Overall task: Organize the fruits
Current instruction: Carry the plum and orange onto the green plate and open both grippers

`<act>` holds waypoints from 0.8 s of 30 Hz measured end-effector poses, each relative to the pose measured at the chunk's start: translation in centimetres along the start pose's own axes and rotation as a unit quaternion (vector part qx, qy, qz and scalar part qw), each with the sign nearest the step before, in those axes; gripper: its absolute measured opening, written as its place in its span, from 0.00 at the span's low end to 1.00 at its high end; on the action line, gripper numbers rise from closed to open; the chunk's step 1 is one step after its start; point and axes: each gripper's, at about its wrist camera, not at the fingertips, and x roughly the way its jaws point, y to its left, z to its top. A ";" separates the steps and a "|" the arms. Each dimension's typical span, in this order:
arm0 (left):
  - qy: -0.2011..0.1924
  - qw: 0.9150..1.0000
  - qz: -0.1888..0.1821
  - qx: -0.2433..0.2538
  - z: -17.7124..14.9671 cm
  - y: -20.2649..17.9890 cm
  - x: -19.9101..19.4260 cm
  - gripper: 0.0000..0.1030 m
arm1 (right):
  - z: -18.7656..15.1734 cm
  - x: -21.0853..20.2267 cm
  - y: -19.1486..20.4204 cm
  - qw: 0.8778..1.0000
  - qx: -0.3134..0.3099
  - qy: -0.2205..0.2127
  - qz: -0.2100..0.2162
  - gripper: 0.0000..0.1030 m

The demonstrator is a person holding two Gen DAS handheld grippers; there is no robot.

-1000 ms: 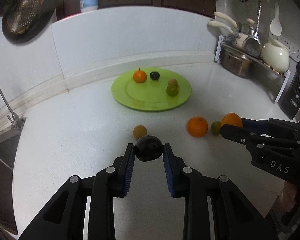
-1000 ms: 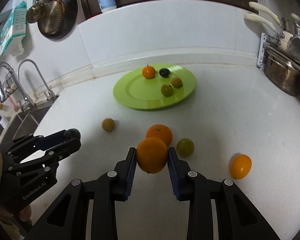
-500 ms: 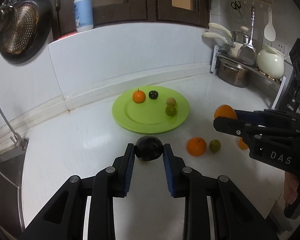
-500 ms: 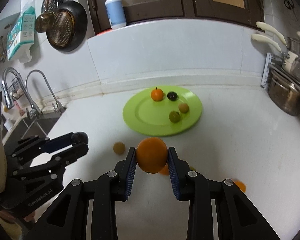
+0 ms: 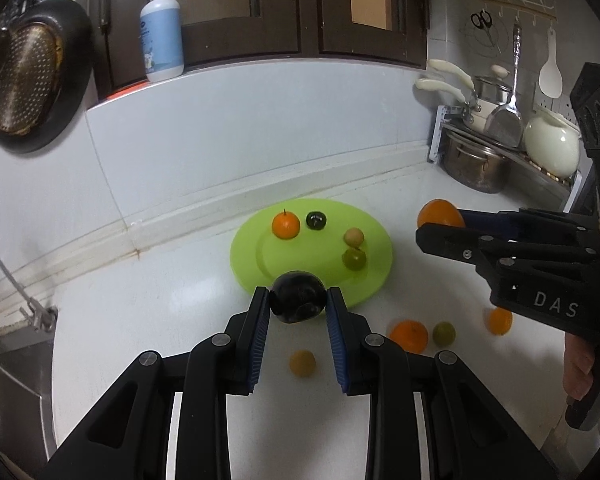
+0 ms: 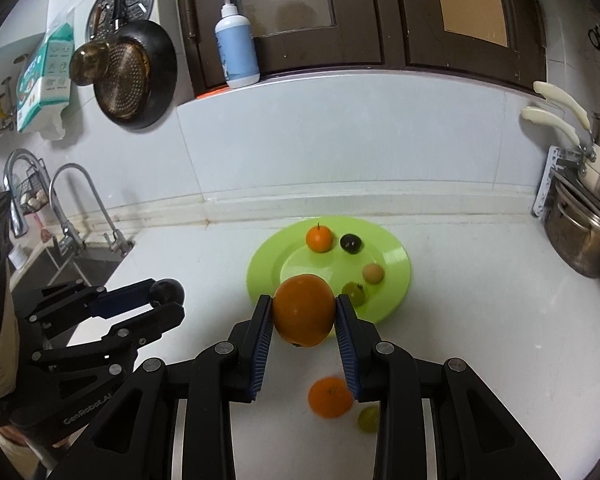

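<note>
My left gripper (image 5: pixel 298 298) is shut on a dark plum (image 5: pixel 298 297), held in the air above the white counter just short of the green plate (image 5: pixel 256 246). My right gripper (image 6: pixel 304 310) is shut on a large orange (image 6: pixel 304 309), also lifted near the plate (image 6: pixel 396 256). The plate holds a small tangerine (image 5: pixel 285 225), a dark fruit (image 5: pixel 316 220), a tan fruit (image 5: pixel 353 236) and a green one (image 5: pixel 354 259). Loose on the counter lie an orange (image 5: pixel 409 335), a green fruit (image 5: pixel 443 333), a small orange fruit (image 5: pixel 500 321) and a yellowish one (image 5: pixel 302 363).
A sink with taps (image 6: pixel 72 216) lies at the left. Steel pots on a rack (image 5: pixel 476 166) and a white kettle (image 5: pixel 550 146) stand at the right. A pan (image 6: pixel 134 78) hangs on the wall and a soap bottle (image 5: pixel 162 28) sits on the ledge. A hand (image 5: pixel 578 364) grips the right tool.
Both grippers have risen with their fruit and moved toward the plate. The loose fruits on the counter have dropped lower in both views.
</note>
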 end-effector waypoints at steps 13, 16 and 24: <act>0.029 0.999 -0.010 0.012 3.9 0.8 4.9 0.28 | 3.5 4.6 -1.9 0.999 0.015 0.039 0.009 0.31; 0.038 0.999 -0.010 0.014 4.5 1.2 6.5 0.28 | 4.3 5.9 -2.6 0.999 0.018 0.050 0.008 0.31; 0.064 0.998 -0.024 -0.001 5.6 2.6 11.5 0.28 | 5.7 10.8 -4.1 0.996 0.014 0.087 -0.002 0.31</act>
